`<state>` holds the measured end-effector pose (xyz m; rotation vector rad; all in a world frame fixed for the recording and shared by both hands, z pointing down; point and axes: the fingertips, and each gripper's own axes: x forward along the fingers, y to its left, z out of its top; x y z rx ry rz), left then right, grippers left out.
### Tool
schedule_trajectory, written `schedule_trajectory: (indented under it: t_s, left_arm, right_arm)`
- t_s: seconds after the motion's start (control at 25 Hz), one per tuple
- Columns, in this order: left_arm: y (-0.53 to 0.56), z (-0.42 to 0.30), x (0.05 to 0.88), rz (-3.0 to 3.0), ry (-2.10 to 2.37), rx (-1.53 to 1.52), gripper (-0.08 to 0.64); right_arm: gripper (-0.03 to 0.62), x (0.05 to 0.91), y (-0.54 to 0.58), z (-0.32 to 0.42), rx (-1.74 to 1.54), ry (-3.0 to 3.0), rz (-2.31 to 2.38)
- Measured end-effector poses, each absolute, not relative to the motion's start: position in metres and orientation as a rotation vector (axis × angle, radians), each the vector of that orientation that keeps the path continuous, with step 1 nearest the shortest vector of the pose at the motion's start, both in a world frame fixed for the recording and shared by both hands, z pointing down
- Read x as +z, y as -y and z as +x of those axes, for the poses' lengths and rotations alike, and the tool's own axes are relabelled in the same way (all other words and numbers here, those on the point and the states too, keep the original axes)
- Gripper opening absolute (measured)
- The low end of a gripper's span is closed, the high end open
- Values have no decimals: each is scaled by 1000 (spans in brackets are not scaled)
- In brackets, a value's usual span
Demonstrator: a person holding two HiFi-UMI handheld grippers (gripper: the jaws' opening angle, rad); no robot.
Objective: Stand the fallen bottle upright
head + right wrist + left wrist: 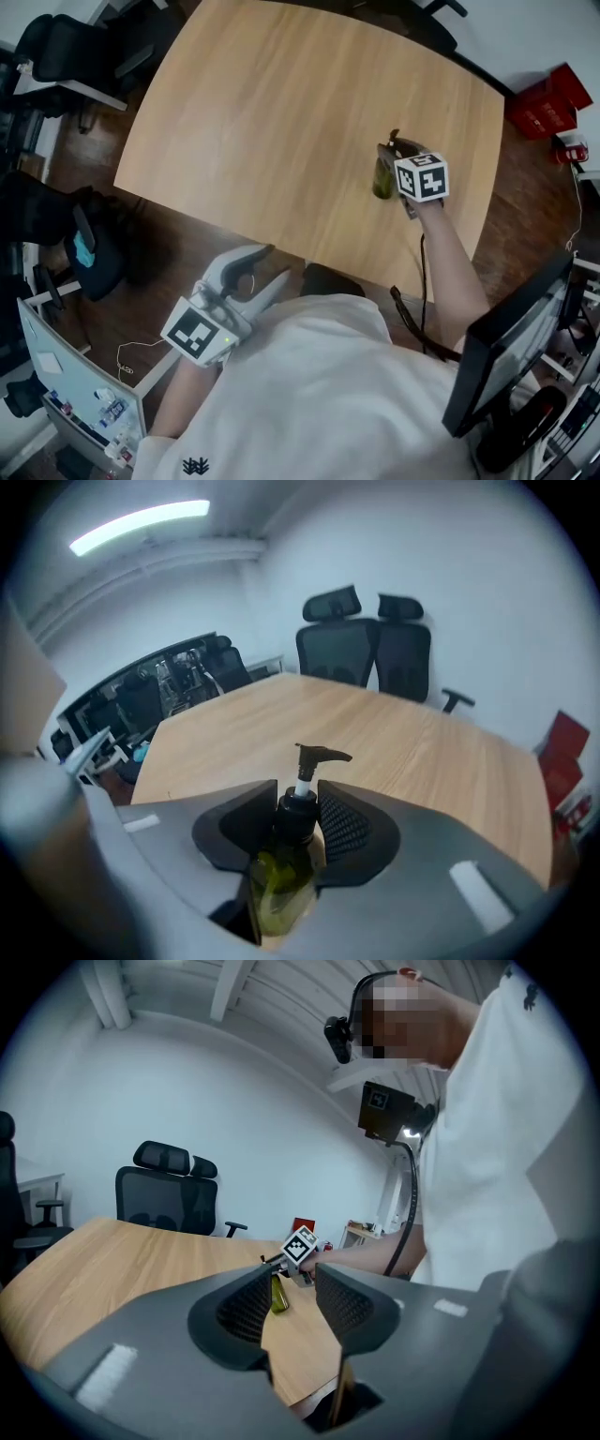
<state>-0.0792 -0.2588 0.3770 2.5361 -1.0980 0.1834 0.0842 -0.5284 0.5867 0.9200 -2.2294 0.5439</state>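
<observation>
An olive-green pump bottle [382, 178] with a black cap and pump head stands about upright near the right edge of the wooden table [281, 122]. My right gripper [401, 167] comes at it from the near side and is shut on its black neck. In the right gripper view the pads of the right gripper [298, 805] press the cap from both sides, with the green body of the bottle [279, 885] below. My left gripper [266, 265] hangs off the table's near edge, open and empty. The left gripper view shows the left gripper [292, 1283] pointing toward the bottle [278, 1296] far ahead.
Black office chairs [367, 651] stand at the table's far side, and another chair [171, 1194] at its end. A monitor [511, 349] sits at my lower right, a red box [549, 101] on the floor beyond the table's right edge, and a cluttered desk [80, 403] at lower left.
</observation>
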Motion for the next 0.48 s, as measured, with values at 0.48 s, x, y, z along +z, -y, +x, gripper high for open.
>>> schedule_trajectory:
  t_s: [0.48]
  left_arm:
    - [246,-58,366,2632,995,188,143]
  right_arm:
    - [127,558,486,97,128,2332,1156]
